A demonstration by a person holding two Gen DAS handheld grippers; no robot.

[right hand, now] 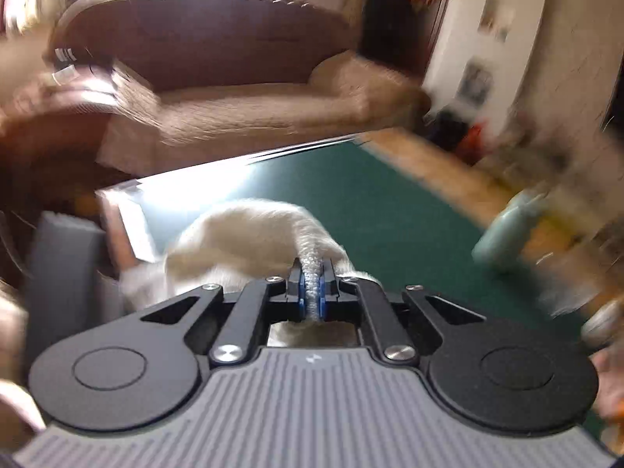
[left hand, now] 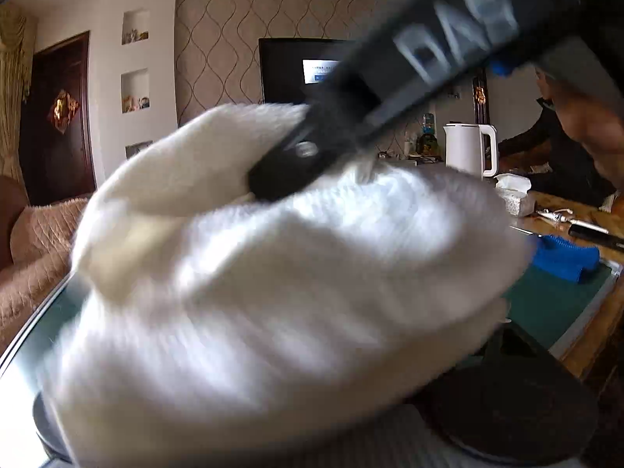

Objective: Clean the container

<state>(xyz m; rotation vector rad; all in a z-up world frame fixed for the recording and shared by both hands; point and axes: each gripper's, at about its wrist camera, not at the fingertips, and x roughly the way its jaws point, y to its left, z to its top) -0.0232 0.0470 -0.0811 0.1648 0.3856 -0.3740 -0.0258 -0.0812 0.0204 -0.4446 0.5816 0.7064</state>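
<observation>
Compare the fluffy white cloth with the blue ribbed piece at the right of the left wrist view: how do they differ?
The fluffy white cloth is plain and fuzzy; the blue ribbed piece has rows of ridges. The cloth is pinched in the shut right gripper; the blue piece lies ungripped on the green mat. The cloth fills the view, blurred; the blue piece shows small.

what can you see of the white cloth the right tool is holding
The white cloth looks like soft, fuzzy terry. A twisted fold of it is pinched between the blue pads of the right tool, which is shut on it. The rest bunches forward in a rounded heap above the green table mat. Motion blur hides finer detail and whatever lies under it.
</observation>
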